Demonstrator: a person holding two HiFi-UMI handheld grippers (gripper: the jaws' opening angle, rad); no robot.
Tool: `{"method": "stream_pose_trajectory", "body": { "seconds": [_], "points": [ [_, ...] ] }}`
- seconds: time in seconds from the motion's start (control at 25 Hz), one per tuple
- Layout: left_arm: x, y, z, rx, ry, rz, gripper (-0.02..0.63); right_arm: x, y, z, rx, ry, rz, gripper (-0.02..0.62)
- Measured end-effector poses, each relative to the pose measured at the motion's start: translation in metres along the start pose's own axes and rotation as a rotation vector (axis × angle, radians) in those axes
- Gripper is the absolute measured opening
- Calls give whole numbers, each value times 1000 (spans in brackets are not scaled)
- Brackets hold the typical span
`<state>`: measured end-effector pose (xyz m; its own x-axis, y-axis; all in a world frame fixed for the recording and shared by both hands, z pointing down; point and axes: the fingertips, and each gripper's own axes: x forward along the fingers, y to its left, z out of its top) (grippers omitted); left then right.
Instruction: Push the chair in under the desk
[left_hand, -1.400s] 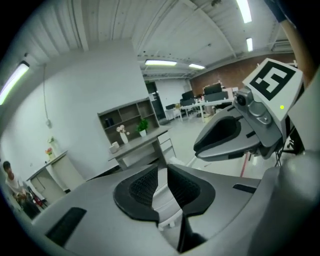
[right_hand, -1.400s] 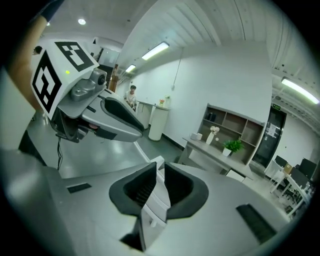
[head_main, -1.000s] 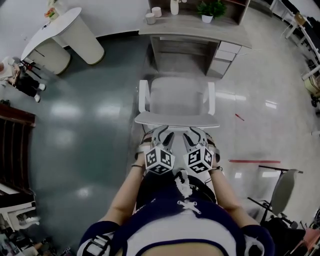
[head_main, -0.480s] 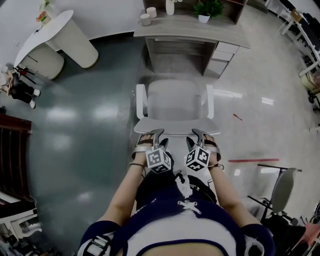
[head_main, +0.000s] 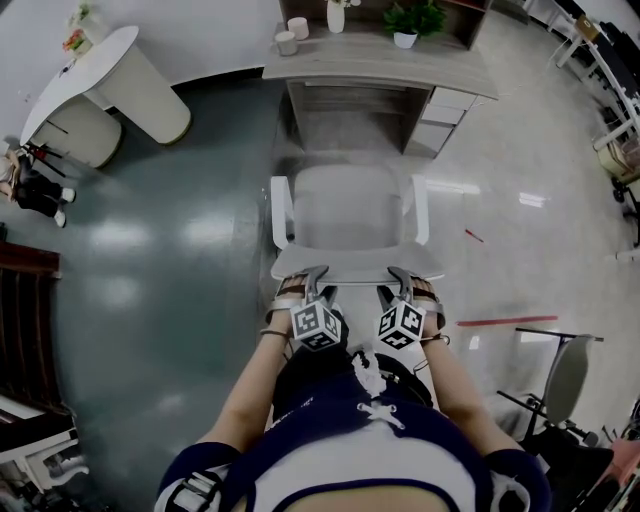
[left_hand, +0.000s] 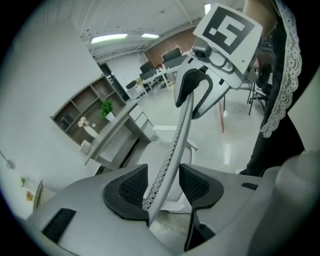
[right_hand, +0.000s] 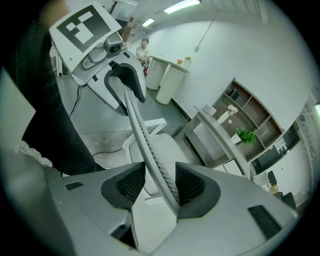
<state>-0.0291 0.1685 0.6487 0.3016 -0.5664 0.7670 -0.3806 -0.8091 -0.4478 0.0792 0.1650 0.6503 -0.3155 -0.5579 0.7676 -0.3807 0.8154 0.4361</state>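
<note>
A white chair (head_main: 345, 205) stands in front of the grey desk (head_main: 380, 62), its seat facing the desk's opening. The top edge of its backrest (head_main: 355, 266) lies just ahead of both grippers. In the left gripper view the backrest edge (left_hand: 180, 135) runs between the pads of my left gripper (left_hand: 162, 185) (head_main: 312, 272) with room on both sides. Those jaws have just been opening. In the right gripper view the same edge (right_hand: 142, 135) passes between the pads of my right gripper (right_hand: 160, 185) (head_main: 398, 272), close to one pad. Its jaws have also just been opening.
On the desk are a potted plant (head_main: 405, 18) and cups (head_main: 287, 42), with a drawer unit (head_main: 440, 110) under its right side. A white rounded counter (head_main: 100, 70) stands at the upper left. A second chair (head_main: 565, 380) is at the lower right, near red floor tape (head_main: 505, 322).
Both grippers have dropped lower at the backrest's top edge, and their jaws stand wider apart than before. The chair keeps its place in front of the desk.
</note>
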Motion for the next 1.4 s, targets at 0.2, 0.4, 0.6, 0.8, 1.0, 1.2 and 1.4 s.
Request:
{"method": "stream_pose_trajectory", "body": {
  "seconds": [0.2,0.4,0.6,0.8,1.0,1.2,1.4],
  "points": [
    [-1,3,2,3,-44,-9,199,2,-2,0,6,4,10,161],
    [5,13,0,14,-55,-10,198,10,-9,4,23,16,5,163],
    [15,28,-3,18,-52,-25,198,21,-19,11,41,25,8,163],
    [22,46,-6,29,-57,-38,198,31,-30,20,48,30,-4,163],
    [27,56,-7,39,-65,-43,198,37,-37,25,54,26,-17,164],
    [33,68,-8,51,-75,-36,198,45,-45,30,68,29,-26,166],
    [39,79,-8,58,-83,-48,198,52,-54,34,79,34,-32,169]
  ]
}}
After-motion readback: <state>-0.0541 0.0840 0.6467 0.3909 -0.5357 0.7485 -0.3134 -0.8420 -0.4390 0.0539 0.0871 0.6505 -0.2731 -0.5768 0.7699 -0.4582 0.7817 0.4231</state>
